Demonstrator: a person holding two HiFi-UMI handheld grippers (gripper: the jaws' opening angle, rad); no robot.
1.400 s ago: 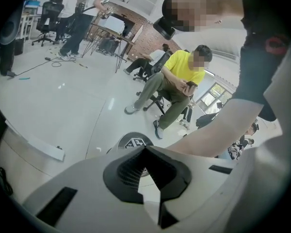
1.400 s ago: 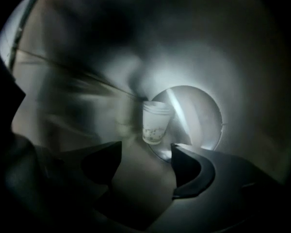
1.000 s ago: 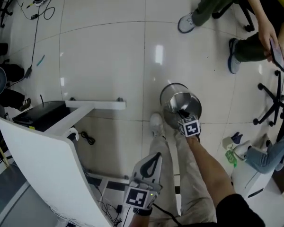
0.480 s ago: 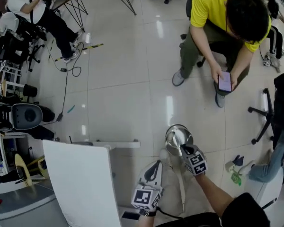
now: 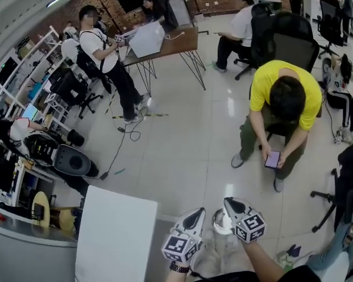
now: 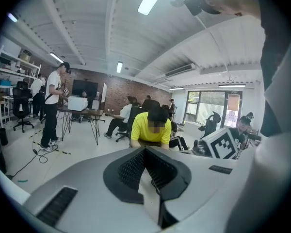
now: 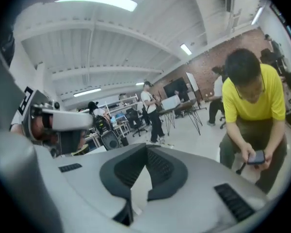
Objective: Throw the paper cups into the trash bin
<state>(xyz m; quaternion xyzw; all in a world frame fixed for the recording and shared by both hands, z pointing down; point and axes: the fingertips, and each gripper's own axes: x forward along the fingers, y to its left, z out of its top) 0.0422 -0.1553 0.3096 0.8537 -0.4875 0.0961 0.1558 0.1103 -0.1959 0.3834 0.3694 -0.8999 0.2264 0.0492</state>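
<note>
Head view: left gripper (image 5: 197, 212) and right gripper (image 5: 229, 202) both closed, empty; trash bin (image 5: 219, 224) beneath them; no cups visible, so the task looks done.

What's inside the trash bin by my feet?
Only a sliver of the trash bin shows between the left gripper and right gripper. Its inside is covered; no cups visible.

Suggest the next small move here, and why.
Probably lower both toward the white table to seek a cup: the left gripper and right gripper are shut, empty, aimed across the room; no paper cup is in view.
</note>
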